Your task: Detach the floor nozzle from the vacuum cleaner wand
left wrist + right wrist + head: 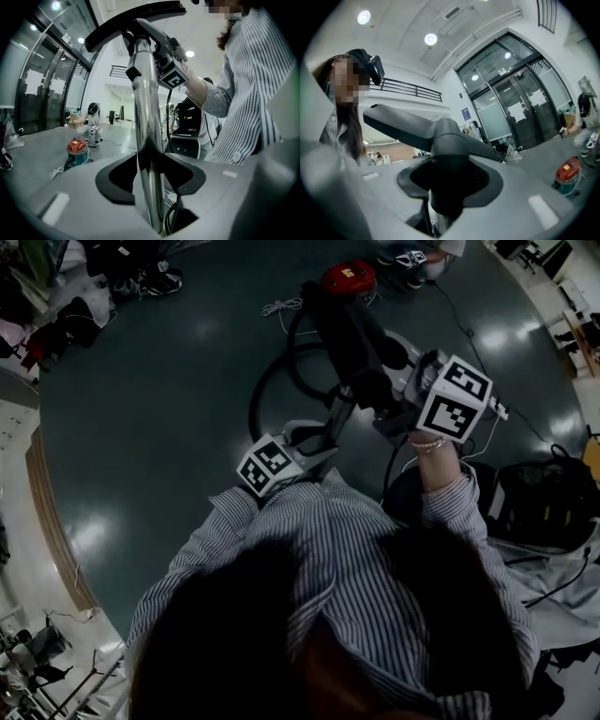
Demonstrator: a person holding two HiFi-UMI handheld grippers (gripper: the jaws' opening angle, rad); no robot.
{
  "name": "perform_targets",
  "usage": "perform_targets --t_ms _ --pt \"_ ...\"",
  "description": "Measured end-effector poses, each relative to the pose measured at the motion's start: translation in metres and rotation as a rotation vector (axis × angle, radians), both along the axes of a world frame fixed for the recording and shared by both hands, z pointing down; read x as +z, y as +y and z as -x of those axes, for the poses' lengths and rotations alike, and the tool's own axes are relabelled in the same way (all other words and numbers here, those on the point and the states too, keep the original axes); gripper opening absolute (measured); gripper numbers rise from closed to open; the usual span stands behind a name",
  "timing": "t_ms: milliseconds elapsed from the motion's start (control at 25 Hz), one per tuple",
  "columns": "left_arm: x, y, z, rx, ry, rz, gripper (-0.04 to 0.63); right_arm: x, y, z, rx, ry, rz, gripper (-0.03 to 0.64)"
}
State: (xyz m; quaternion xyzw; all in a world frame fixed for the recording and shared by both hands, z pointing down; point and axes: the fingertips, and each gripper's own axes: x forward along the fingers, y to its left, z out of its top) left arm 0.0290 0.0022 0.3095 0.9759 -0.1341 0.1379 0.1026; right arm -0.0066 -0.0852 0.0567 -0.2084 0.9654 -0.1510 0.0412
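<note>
The chrome wand is lifted off the floor and runs up to the black floor nozzle, which is still on its end. My left gripper is shut on the wand, the tube standing between its dark pads. In the head view that gripper sits low on the wand. My right gripper is shut on the nozzle's thick black neck, under the wide nozzle. In the head view the right gripper is beside the nozzle.
A red canister vacuum stands on the dark floor with a black hose looping toward me and a white cable beside it. A person crouches behind it. Black bags lie at my right. Glass doors stand beyond.
</note>
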Motion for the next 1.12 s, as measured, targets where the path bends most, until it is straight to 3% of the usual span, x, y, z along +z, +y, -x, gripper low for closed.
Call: perform_targets --t_ms 120,280,600,720,840,920,1000,1120 --pt "-0.001 -0.002 -0.009 0.005 0.01 0.001 0.196 0.007 -0.001 0.002 0.024 -0.004 0.019 0.152" --pt "-0.004 0.0 -0.009 0.019 0.083 0.049 0.158 0.012 0.003 0.006 -0.001 -0.029 0.035 0.152" --pt "-0.028 0.02 -0.005 0.15 0.234 0.127 0.156 0.001 0.018 -0.008 -0.266 -0.036 0.029 0.15" --pt "-0.024 0.013 -0.006 0.089 0.182 0.141 0.155 0.004 0.009 -0.015 -0.245 -0.063 0.048 0.15" --pt "-0.019 0.004 -0.014 -0.004 0.101 0.147 0.149 0.009 -0.01 -0.024 -0.072 -0.048 0.114 0.147" --pt "-0.018 0.003 -0.017 -0.013 0.079 0.148 0.146 0.01 -0.015 -0.027 0.001 -0.029 0.138 0.147" --pt "-0.018 0.006 -0.016 0.022 0.091 0.156 0.146 0.011 -0.013 -0.024 -0.018 -0.007 0.149 0.149" --pt "-0.02 0.019 -0.011 0.081 0.144 0.157 0.147 0.011 0.005 -0.014 -0.191 0.01 0.123 0.149"
